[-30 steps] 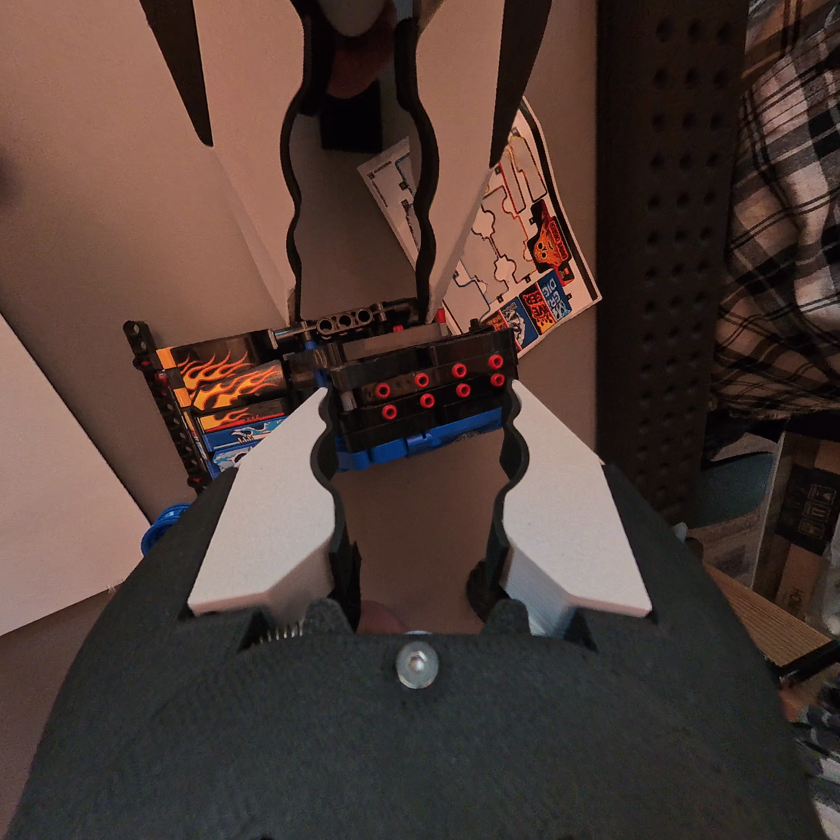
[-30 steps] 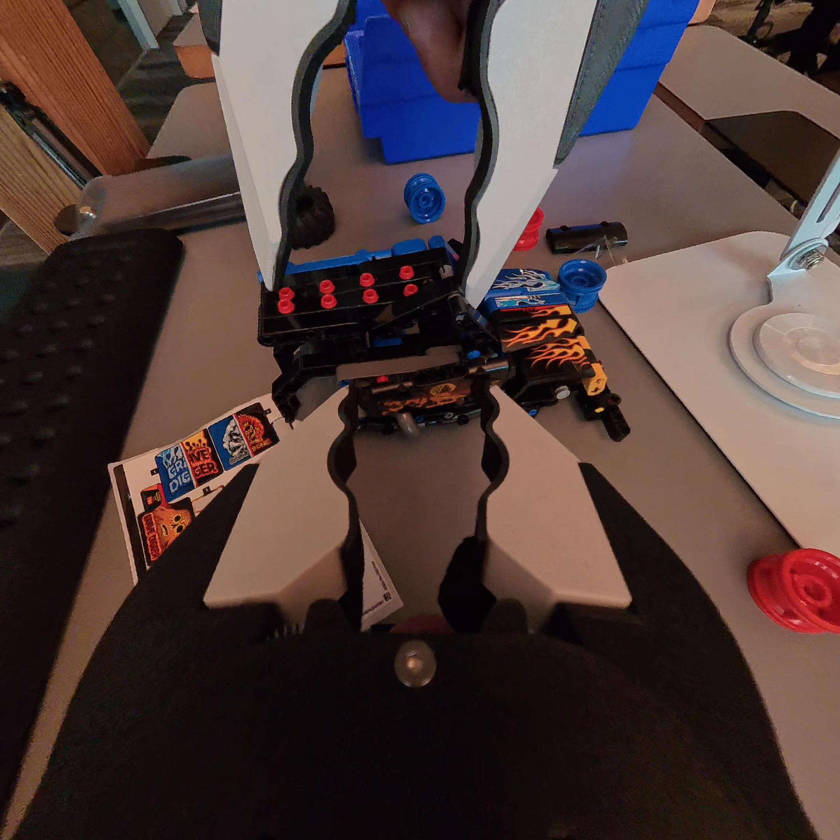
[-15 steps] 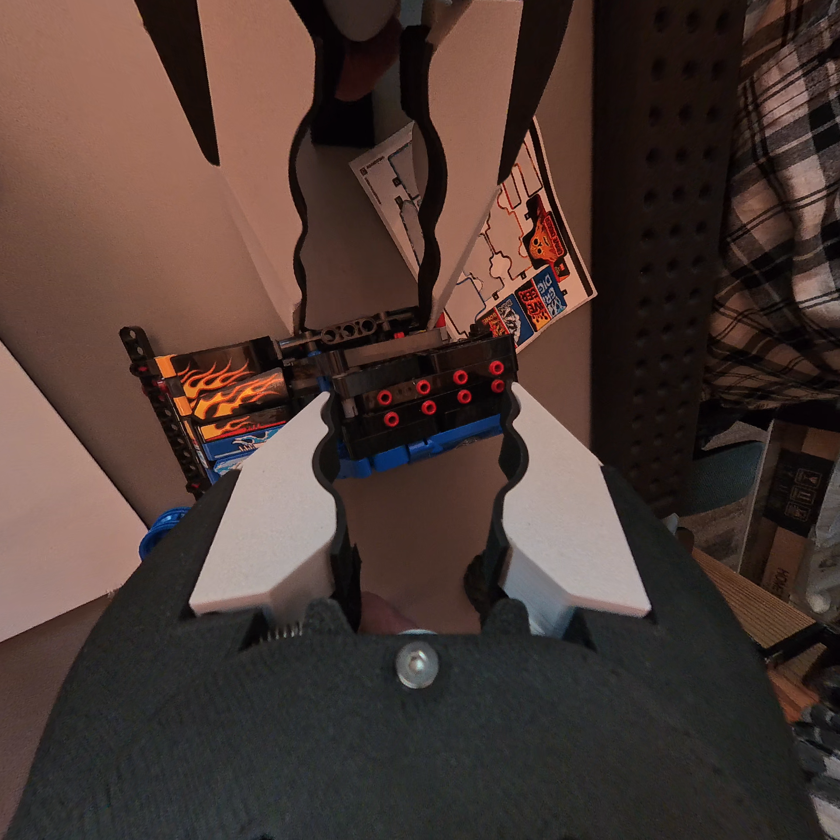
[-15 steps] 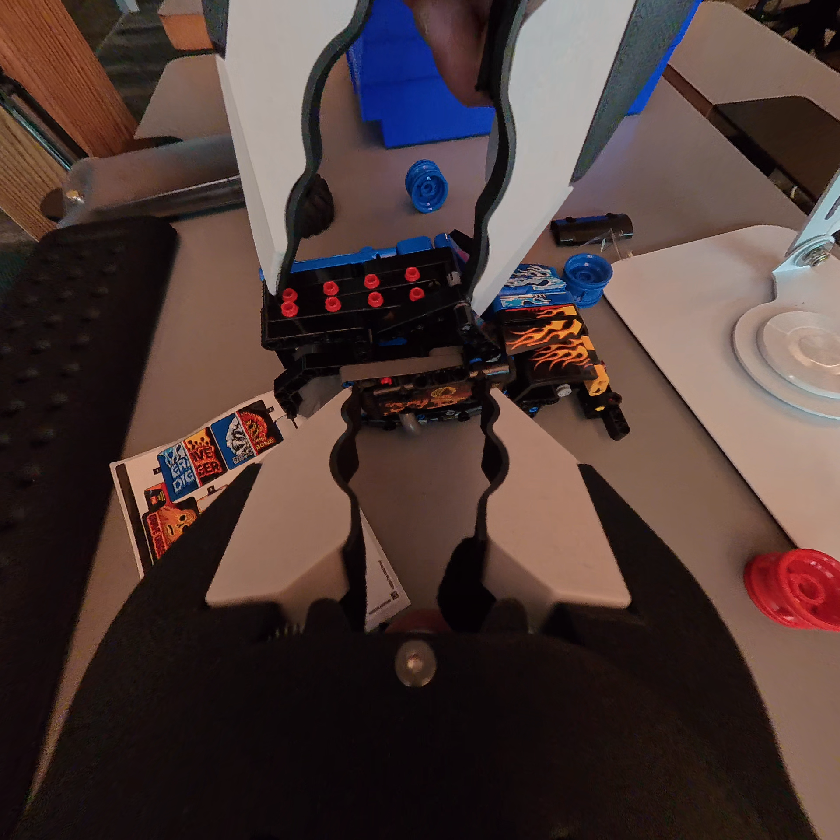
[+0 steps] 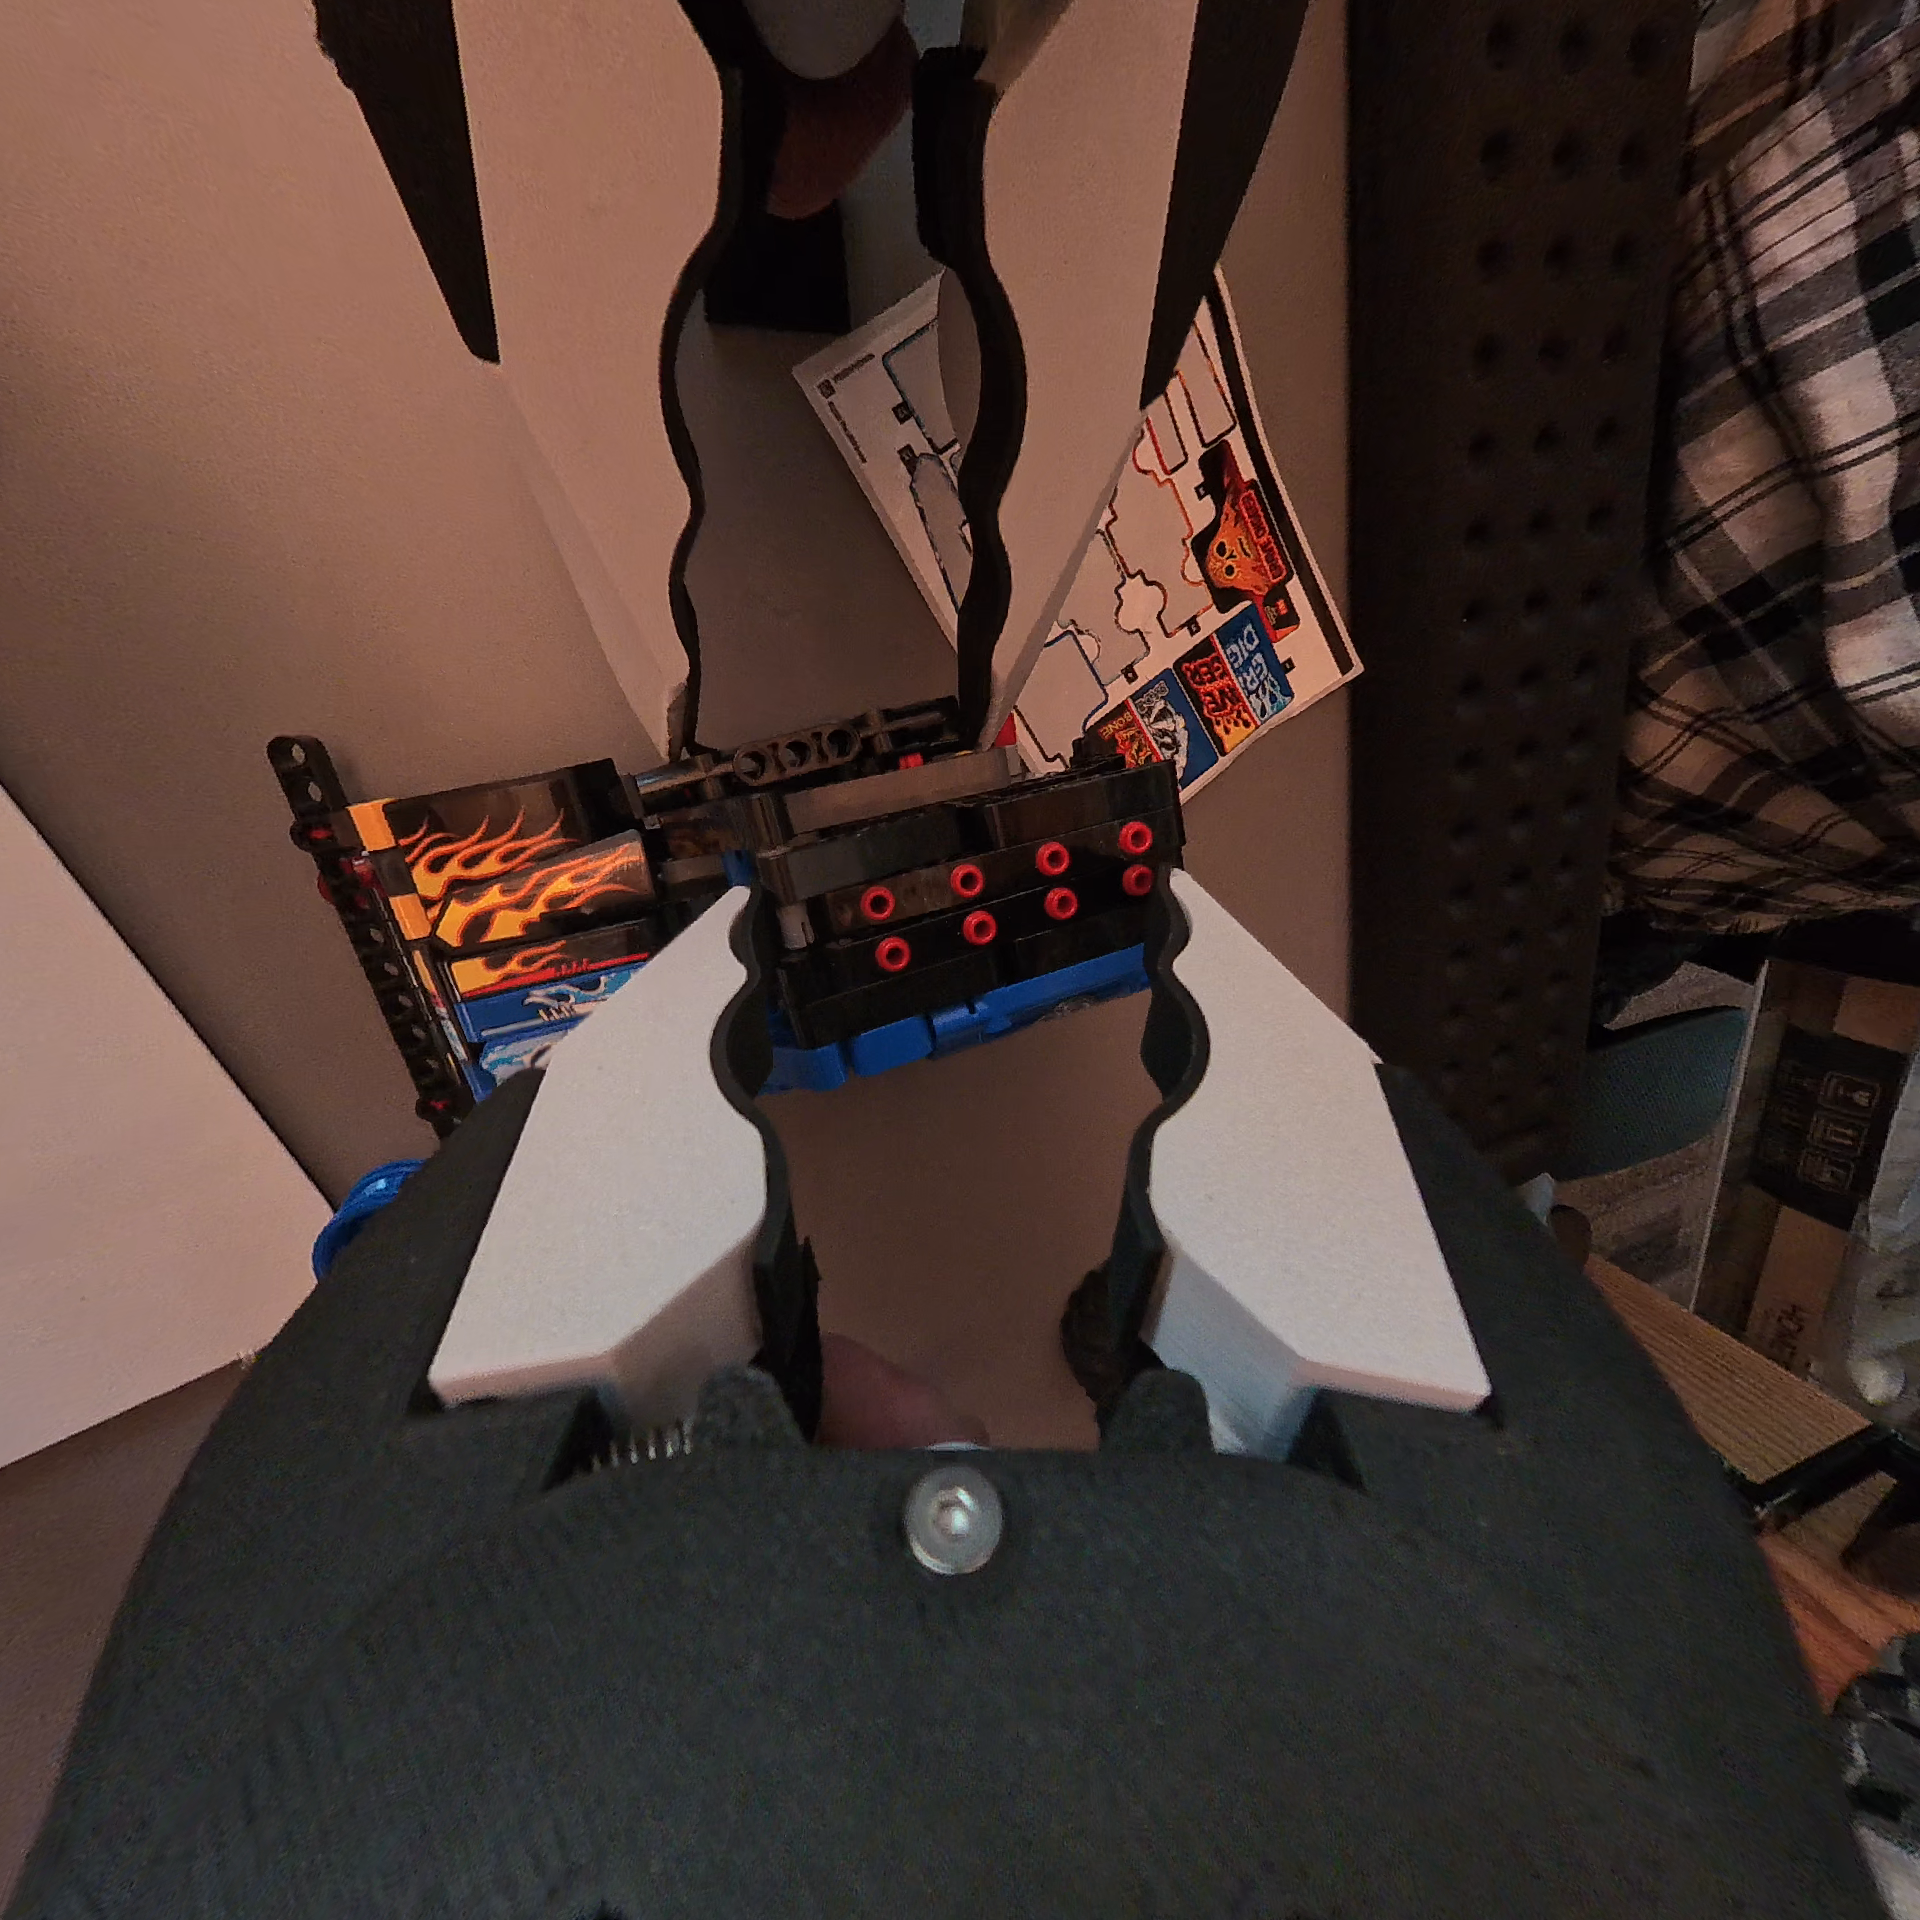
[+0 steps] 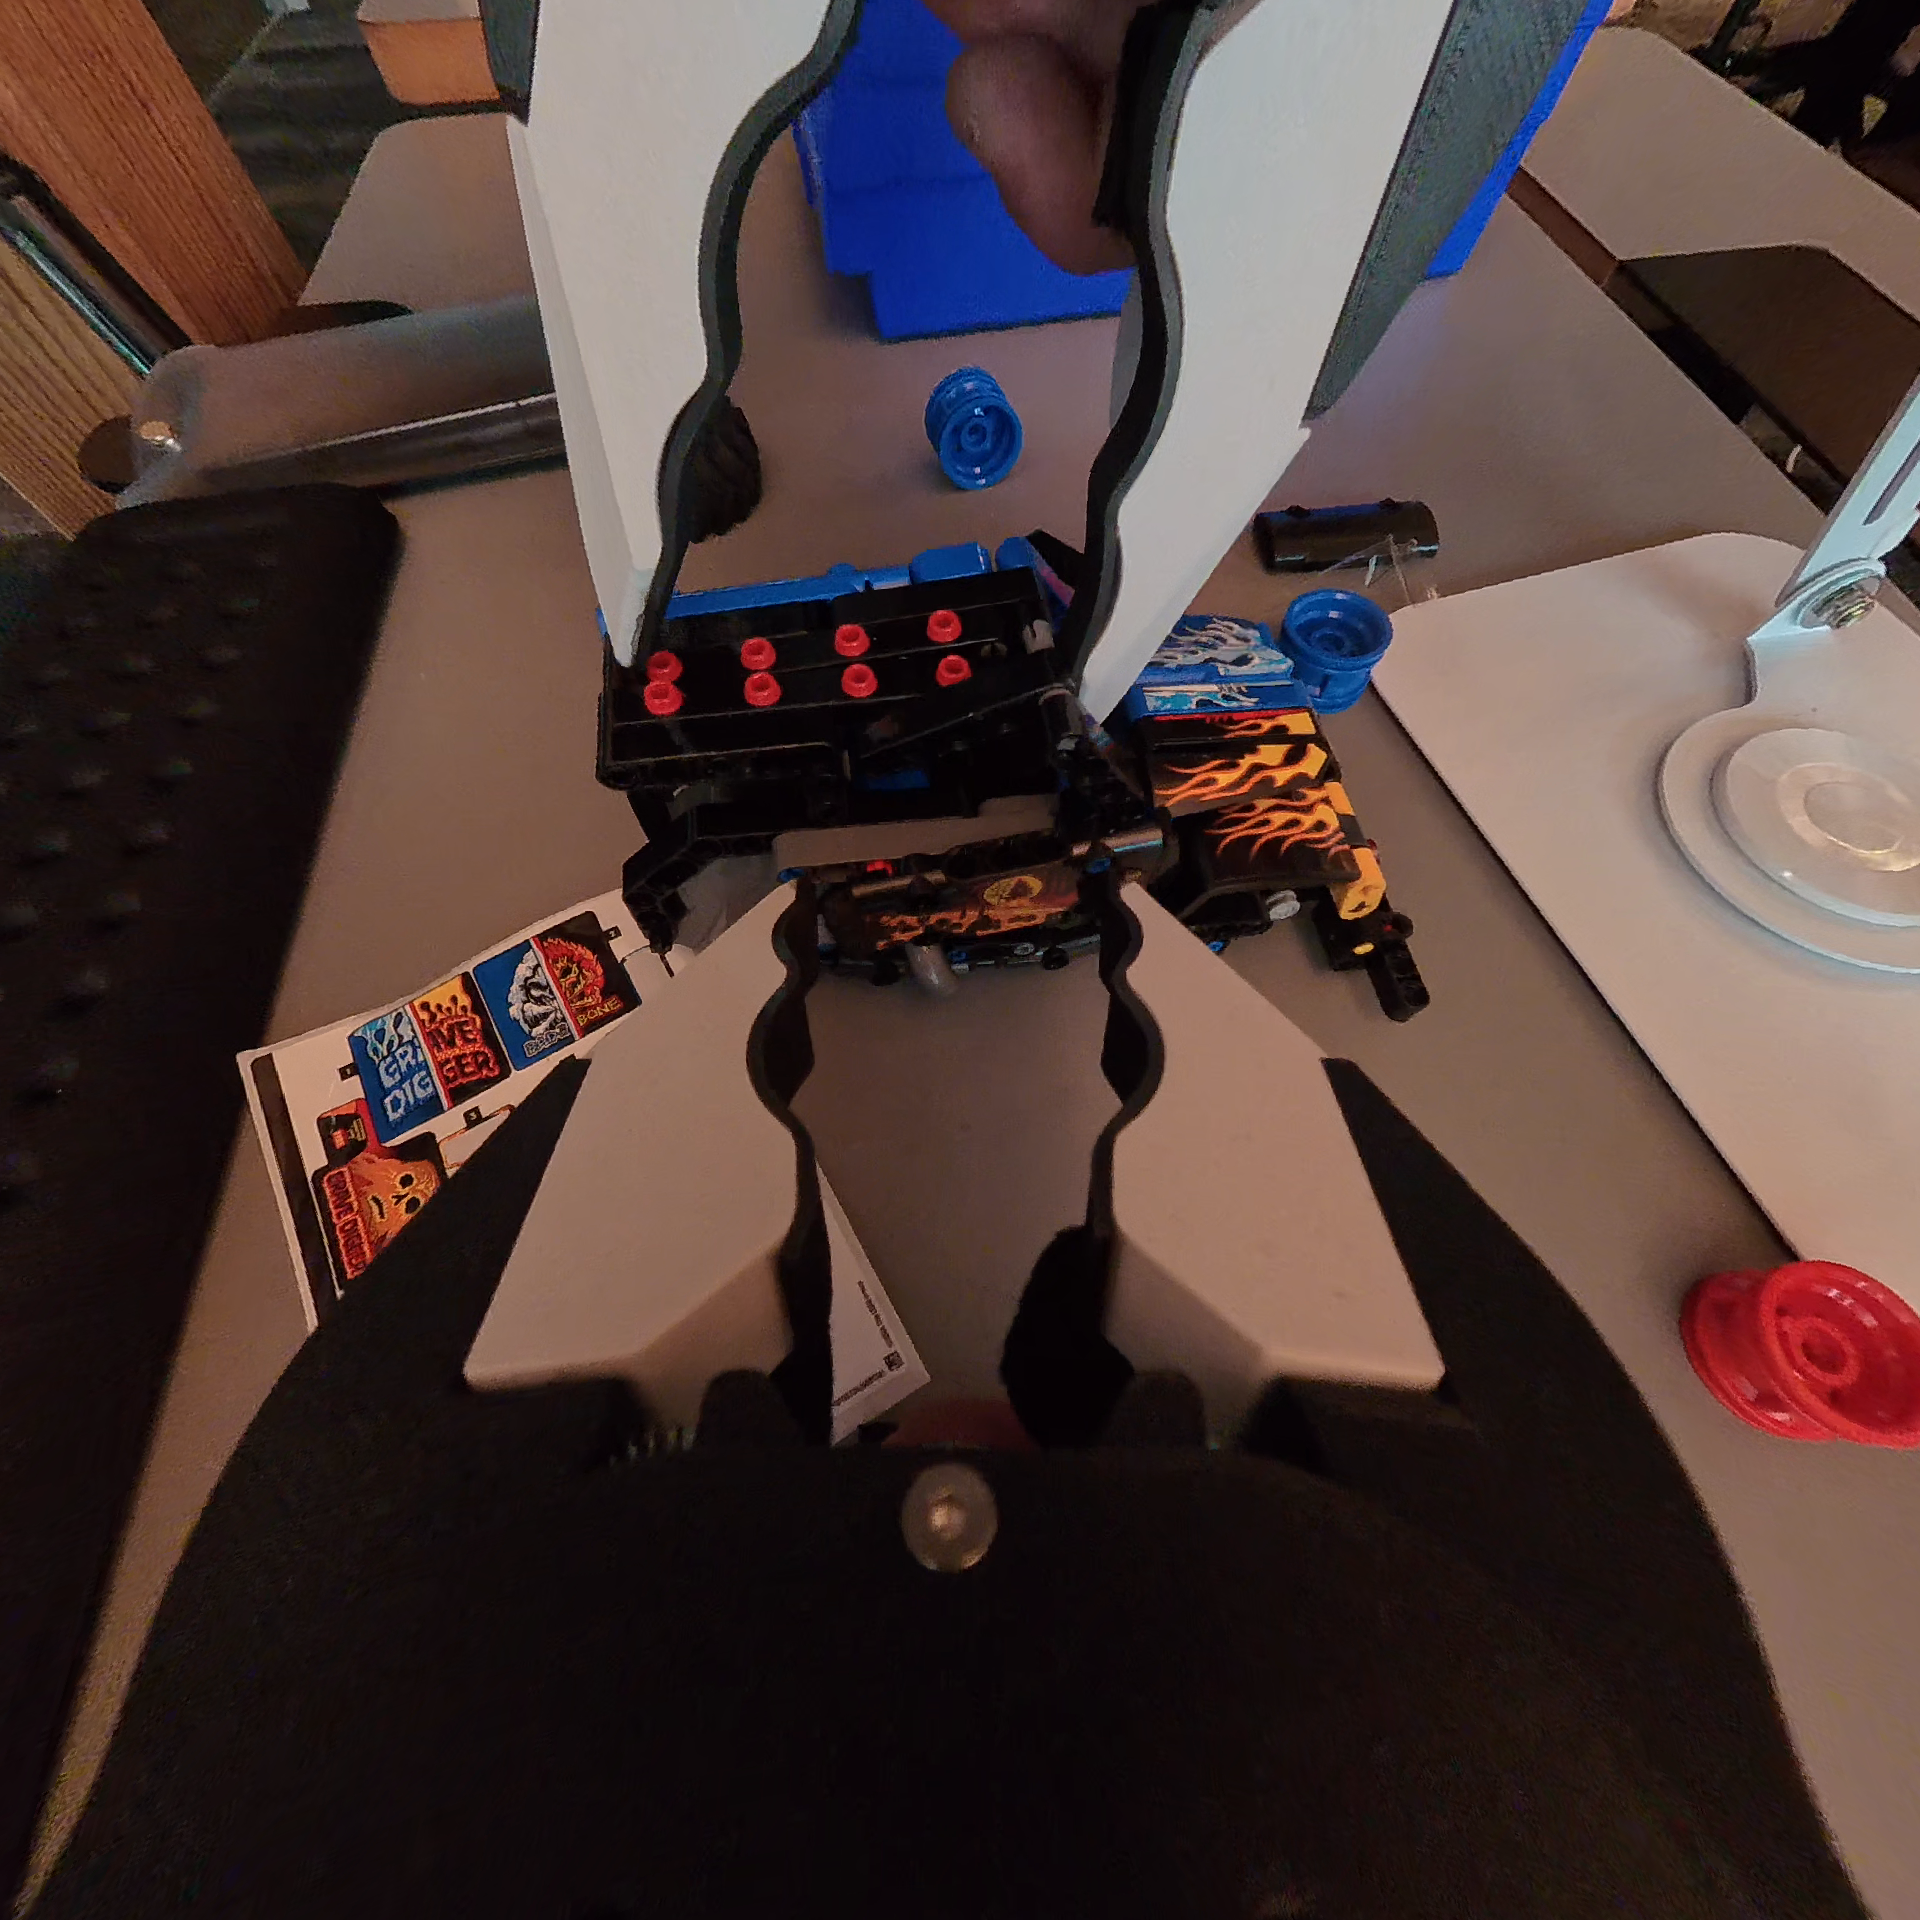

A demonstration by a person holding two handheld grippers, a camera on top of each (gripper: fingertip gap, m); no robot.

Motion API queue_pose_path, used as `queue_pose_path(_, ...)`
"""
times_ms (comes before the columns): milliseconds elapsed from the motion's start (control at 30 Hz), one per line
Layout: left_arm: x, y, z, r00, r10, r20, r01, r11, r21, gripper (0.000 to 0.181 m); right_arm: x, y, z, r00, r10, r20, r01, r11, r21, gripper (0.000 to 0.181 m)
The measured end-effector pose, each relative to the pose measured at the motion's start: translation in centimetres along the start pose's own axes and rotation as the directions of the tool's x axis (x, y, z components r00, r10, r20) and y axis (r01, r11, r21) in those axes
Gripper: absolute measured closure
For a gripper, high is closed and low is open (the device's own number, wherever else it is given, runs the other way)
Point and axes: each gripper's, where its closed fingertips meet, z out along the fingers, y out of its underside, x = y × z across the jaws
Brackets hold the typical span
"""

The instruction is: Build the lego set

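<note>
Left tool (image 5: 956, 914), right tool (image 6: 951, 925) — both clamp lego truck (image 6: 883, 748).

A black perforated mat (image 6: 156, 831) covers the grey counter (image 6: 1507, 1091) at left; a white stand base (image 6: 1787, 821) sits right; plaid cloth (image 5: 1787, 468) hangs beyond.

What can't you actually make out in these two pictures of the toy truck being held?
- Truck model: its underside; it lies on the table in both views.
- Left tongs: whether the tips press its sides, too close to tell.
- Black tyre, right wrist view: mostly behind a white tong finger.
- Sticker sheet: lower part under the right tongs' body.
</note>
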Motion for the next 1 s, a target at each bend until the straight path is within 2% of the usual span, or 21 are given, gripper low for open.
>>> queue_pose_path(67, -0.3, 0.0, -0.2, 0.999, -0.011, 0.047, 0.011, 1.0, 0.008, 0.105, 0.3, -0.1, -0.2, 1.0, 0.002, -0.01, -0.002, 1.0, 0.013, 0.13)
queue_pose_path(100, -0.6, 0.0, -0.3, 0.996, -0.021, 0.09, 0.02, 1.0, 0.015, 0.093, 0.3, -0.1, -0.3, 1.0, 0.011, -0.005, -0.011, 1.0, 0.016, 0.131)
queue_pose_path(167, -0.8, 0.6, -0.8, 0.984, -0.034, 0.176, 0.039, 0.999, -0.023, 0.088, 0.4, 0.4, -0.4, 1.0, 0.013, 0.001, -0.013, 1.0, 0.004, 0.13)
queue_pose_path(300, -0.7, 0.7, -2.7, 0.934, -0.17, 0.315, 0.152, 0.985, 0.081, 0.079, 1.2, 1.2, -1.0, 0.999, 0.04, -0.008, -0.04, 0.999, -0.013, 0.129)
queue_pose_path(400, -0.5, 0.2, -3.5, 0.842, -0.345, 0.415, 0.27, 0.935, 0.231, 0.081, 1.7, 1.6, -1.3, 0.998, 0.061, -0.019, -0.062, 0.998, -0.017, 0.13)
queue_pose_path(533, -0.6, -0.6, -3.2, 0.664, -0.584, 0.467, 0.363, 0.797, 0.482, 0.08, 1.9, 1.4, -1.6, 0.997, 0.071, -0.03, -0.071, 0.997, 0.0, 0.131)
queue_pose_path(633, -0.5, 0.7, -0.7, 0.552, -0.664, 0.504, 0.44, 0.745, 0.501, 0.066, 1.7, 1.3, -1.6, 0.997, 0.064, -0.034, -0.064, 0.998, 0.002, 0.133)
queue_pose_path(700, -0.8, 0.8, -0.1, 0.488, -0.696, 0.527, 0.448, 0.718, 0.533, 0.08, 1.6, 1.2, -1.5, 0.998, 0.058, -0.036, -0.058, 0.998, 0.002, 0.135)
queue_pose_path(733, -0.8, 0.9, 0.4, 0.48, -0.699, 0.53, 0.455, 0.715, 0.531, 0.084, 1.7, 1.3, -1.5, 0.998, 0.057, -0.04, -0.057, 0.998, -0.001, 0.136)
queue_pose_path(800, -1.2, 1.6, 0.9, 0.464, -0.673, 0.575, 0.456, 0.739, 0.497, 0.104, 1.7, 1.3, -1.5, 0.997, 0.055, -0.045, -0.055, 0.998, -0.004, 0.136)
queue_pose_path(833, -1.4, 2.1, 0.7, 0.453, -0.656, 0.604, 0.453, 0.753, 0.477, 0.106, 1.7, 1.3, -1.6, 0.997, 0.054, -0.048, -0.054, 0.999, -0.002, 0.137)
queue_pose_path(867, -1.4, 2.2, 0.7, 0.47, -0.634, 0.615, 0.446, 0.771, 0.454, 0.106, 1.7, 1.3, -1.7, 0.997, 0.054, -0.051, -0.054, 0.999, 0.0, 0.138)
queue_pose_path(1000, -0.7, 2.0, 0.8, 0.61, -0.499, 0.616, 0.351, 0.867, 0.355, 0.107, 1.8, 1.1, -2.0, 0.997, 0.056, -0.055, -0.055, 0.998, 0.01, 0.139)
